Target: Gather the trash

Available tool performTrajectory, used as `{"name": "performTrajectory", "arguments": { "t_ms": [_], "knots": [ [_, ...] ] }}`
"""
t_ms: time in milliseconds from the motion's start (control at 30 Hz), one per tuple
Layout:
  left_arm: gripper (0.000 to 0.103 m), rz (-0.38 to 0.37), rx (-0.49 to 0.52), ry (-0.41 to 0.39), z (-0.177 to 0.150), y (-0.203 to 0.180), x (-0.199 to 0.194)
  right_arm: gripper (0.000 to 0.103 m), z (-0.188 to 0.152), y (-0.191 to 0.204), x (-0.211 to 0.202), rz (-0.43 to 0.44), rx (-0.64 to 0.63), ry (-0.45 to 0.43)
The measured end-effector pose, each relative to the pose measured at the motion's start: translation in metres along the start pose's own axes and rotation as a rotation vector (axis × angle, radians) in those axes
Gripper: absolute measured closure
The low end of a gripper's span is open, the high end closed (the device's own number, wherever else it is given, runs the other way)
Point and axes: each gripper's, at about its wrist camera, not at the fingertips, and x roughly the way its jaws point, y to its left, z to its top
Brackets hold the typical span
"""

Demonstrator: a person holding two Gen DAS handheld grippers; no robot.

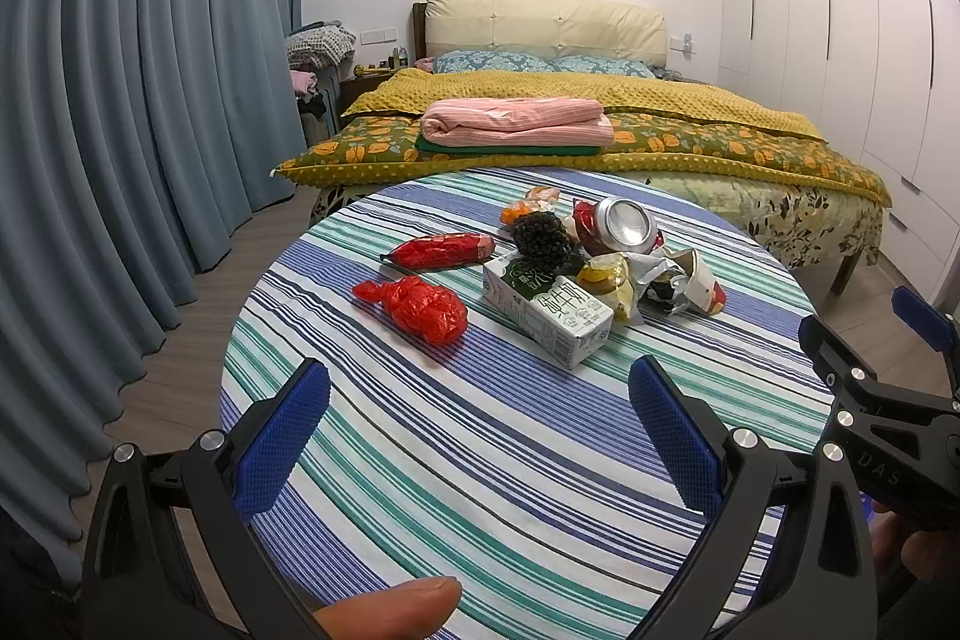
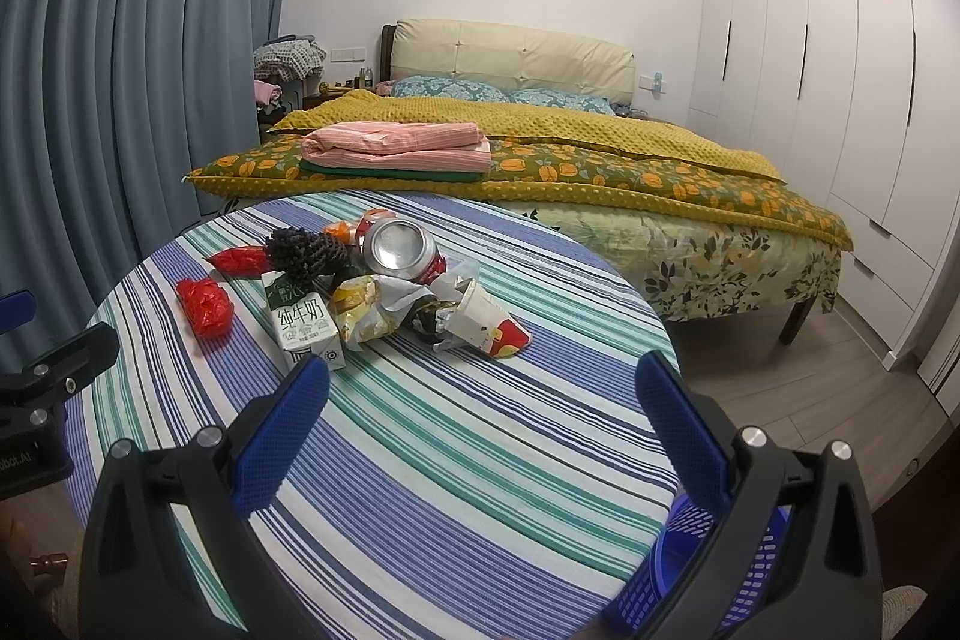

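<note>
both claws are wide apart and hold nothing. the left gripper [image 1: 480,430] hangs over the near side of the striped table [image 1: 456,460]. the trash sits in a heap past it. the milk carton [image 1: 549,313] is closest, at about 12 o'clock, with its long side running from 10 to 4 o'clock. the red bag [image 1: 420,307] lies at 11 o'clock. the right gripper [image 2: 483,427] sees the carton at 11 o'clock, and the blue basket [image 2: 690,550] waits down by the table edge at 4 o'clock. i think the left claw is nearer.
</note>
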Motion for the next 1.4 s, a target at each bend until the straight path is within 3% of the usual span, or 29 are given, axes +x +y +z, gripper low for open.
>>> {"name": "performTrajectory", "arguments": {
  "t_ms": [1400],
  "knots": [
    [0.004,-0.003,0.0,0.002,-0.0002,-0.0002,0.0006,0.005,-0.0013,-0.0009,0.0002,-0.007,-0.001,-0.001]
  ]
}}
